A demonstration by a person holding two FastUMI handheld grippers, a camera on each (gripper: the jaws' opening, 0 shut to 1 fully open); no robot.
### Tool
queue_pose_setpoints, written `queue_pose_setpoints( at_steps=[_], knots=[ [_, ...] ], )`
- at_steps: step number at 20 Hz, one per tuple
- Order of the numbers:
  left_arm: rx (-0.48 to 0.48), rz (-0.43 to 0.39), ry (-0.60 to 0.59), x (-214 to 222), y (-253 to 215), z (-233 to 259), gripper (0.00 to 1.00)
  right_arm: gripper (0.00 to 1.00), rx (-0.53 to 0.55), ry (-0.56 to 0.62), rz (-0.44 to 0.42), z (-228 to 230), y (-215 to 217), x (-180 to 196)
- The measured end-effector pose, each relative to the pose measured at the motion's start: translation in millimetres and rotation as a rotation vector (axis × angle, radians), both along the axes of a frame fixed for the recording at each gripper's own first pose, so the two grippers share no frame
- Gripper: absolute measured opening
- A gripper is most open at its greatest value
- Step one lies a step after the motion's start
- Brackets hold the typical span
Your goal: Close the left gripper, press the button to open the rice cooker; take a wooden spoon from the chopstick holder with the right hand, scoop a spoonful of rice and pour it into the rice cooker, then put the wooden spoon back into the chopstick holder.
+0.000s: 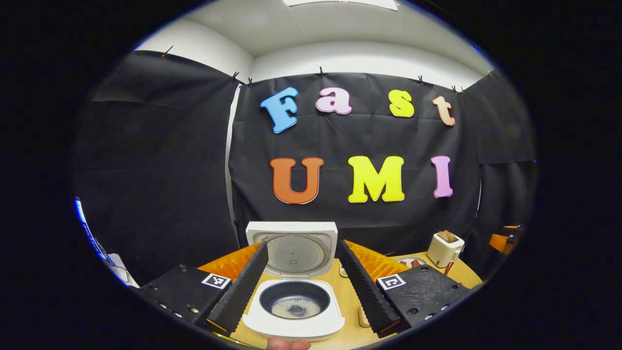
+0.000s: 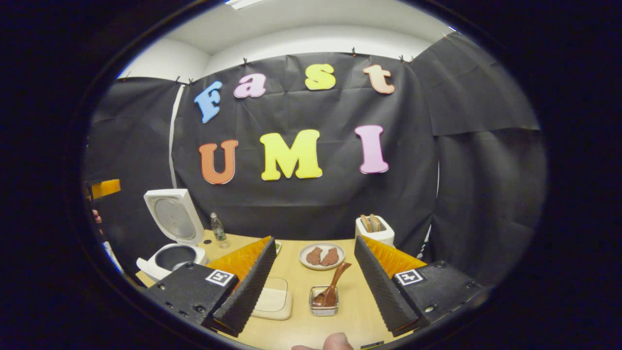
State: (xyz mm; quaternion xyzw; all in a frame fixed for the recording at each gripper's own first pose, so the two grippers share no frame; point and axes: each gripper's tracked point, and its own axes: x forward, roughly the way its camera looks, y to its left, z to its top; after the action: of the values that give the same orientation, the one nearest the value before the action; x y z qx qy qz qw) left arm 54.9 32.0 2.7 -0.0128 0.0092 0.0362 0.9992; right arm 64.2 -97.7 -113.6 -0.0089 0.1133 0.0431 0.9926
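Observation:
The white rice cooker [image 1: 296, 326] stands open right in front of my left gripper [image 1: 302, 245], lid [image 1: 291, 250] upright. A thin layer of rice [image 1: 295, 307] lies in its dark pot. The left gripper is open, a finger on each side of the cooker, holding nothing. In the right gripper view the wooden spoon [image 2: 336, 281] leans in a small clear holder [image 2: 324, 304] on the table, bowl end down. My right gripper [image 2: 313, 240] is open above and short of it, empty. The open rice cooker [image 2: 170, 257] sits far left there.
A flat white lidded box [image 2: 274, 299] lies left of the holder, partly behind my finger. A plate [image 2: 321, 256] with brown food, a toaster [image 2: 374, 229] with toast and a small bottle [image 2: 218, 228] stand toward the back of the wooden table [image 2: 291, 330].

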Motion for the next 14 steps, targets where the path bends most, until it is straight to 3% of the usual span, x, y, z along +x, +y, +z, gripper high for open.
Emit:
queue_pose_setpoints(
  at_steps=[7,8,12,13,14],
  knots=[
    [0.001,0.031,0.021,11,-34,-1,0.94,1.00,0.052,0.194,0.031,-116,-33,75],
    [0.001,0.040,0.022,12,-38,-1,0.94,0.96,0.062,0.226,0.037,-134,-35,87],
    [0.009,0.092,0.072,14,-43,-14,0.94,1.00,0.157,0.381,0.055,-210,-38,122],
    [0.010,0.106,0.082,14,-43,-15,0.94,0.92,0.179,0.417,0.056,-225,-37,127],
    [0.011,0.121,0.094,12,-43,-17,0.94,1.00,0.196,0.446,0.066,-237,-35,134]
  ],
)
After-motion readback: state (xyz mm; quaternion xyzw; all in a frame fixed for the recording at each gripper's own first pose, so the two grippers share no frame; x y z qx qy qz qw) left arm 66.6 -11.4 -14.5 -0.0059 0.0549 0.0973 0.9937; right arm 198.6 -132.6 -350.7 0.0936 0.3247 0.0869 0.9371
